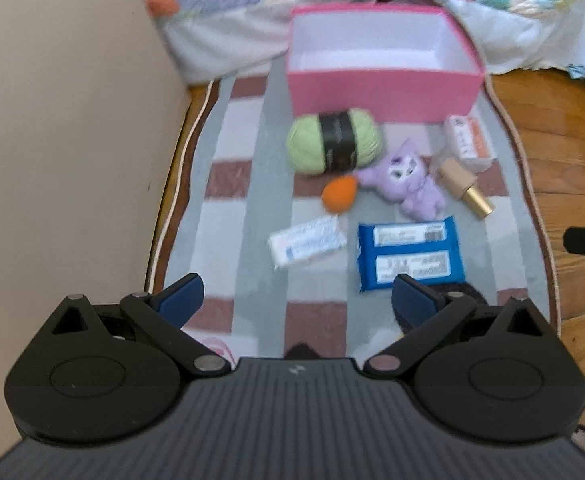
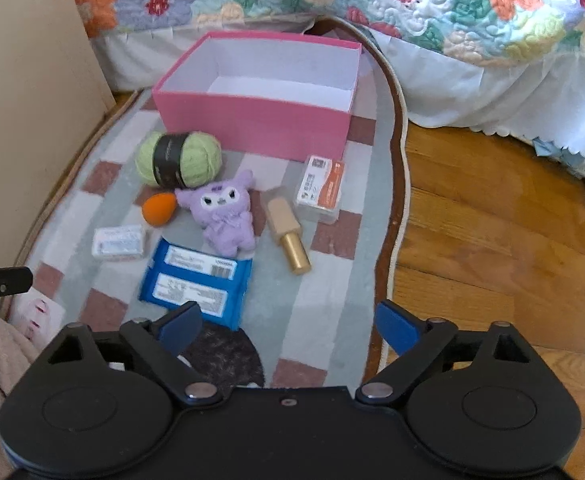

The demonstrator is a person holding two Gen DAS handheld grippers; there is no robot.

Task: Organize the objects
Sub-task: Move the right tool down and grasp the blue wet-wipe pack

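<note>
Right wrist view: pink box stands empty at the far end of the rug, beside the bed. Nothing has been put away. Seven items lie loose in front of it: yarn, orange sponge, purple plush, gold bottle, clear case, white packet, blue pack. Right tool hangs above the rug with jaws apart, gripping nothing. Left tool likewise spread and empty. Judgement: task is at its start; all items remain to be boxed.
</note>
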